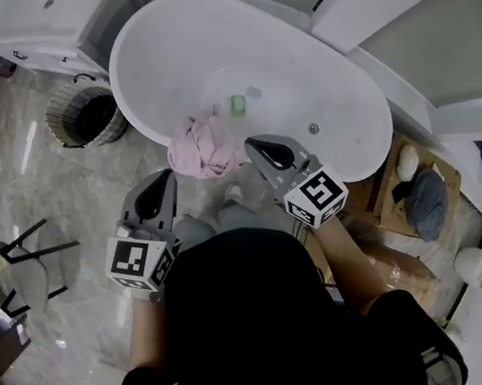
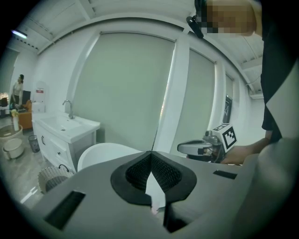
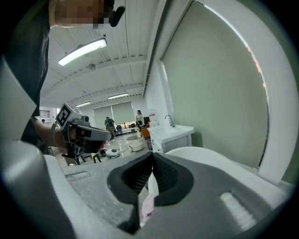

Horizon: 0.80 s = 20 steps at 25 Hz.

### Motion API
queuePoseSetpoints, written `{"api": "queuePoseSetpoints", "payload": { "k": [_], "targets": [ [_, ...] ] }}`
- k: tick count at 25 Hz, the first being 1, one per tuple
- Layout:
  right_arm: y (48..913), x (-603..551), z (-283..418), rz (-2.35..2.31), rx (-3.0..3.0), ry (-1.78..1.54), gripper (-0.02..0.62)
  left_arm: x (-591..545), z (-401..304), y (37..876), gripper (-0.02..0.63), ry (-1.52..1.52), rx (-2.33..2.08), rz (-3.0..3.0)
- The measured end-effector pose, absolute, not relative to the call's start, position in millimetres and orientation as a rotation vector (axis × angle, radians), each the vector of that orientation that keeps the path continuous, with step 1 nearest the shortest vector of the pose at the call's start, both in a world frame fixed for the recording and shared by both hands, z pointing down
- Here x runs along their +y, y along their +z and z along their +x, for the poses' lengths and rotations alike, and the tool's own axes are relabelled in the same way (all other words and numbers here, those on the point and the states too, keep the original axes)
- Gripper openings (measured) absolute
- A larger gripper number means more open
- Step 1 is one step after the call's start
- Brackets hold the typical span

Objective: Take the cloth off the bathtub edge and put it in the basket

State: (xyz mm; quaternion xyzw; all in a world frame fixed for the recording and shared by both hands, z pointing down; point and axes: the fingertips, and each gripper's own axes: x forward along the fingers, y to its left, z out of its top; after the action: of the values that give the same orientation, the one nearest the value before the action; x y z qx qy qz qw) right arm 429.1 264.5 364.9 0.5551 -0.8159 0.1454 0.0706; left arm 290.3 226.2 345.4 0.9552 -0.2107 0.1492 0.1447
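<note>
Both grippers, left [image 1: 165, 179] and right [image 1: 254, 146], have jaws pressed together, empty. Pink cloth [image 1: 202, 146] lies on the bathtub [image 1: 343, 89] edge between their tips. Woven basket [image 1: 57, 116] stands on the floor beside the tub.

The head camera looks steeply down over the person onto the bathtub [image 1: 199, 40], the left gripper [image 1: 166, 173] and the right gripper [image 1: 250, 144]. Each gripper camera sits close behind its own jaws, facing nearly level across the tub. Both show the sink cabinet [image 2: 65, 130].
</note>
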Motion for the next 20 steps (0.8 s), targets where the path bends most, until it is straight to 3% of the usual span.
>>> {"api": "queuePoseSetpoints", "payload": {
  "k": [12,20],
  "targets": [
    [422,217,398,1.426,-2.472,0.532,-0.002,210,256,370,0.012,0.475,-0.762,2.666],
    [491,189,366,1.264,-2.379,0.63,0.088,194,215,392,0.012,0.507,-0.842,2.592]
  ]
}}
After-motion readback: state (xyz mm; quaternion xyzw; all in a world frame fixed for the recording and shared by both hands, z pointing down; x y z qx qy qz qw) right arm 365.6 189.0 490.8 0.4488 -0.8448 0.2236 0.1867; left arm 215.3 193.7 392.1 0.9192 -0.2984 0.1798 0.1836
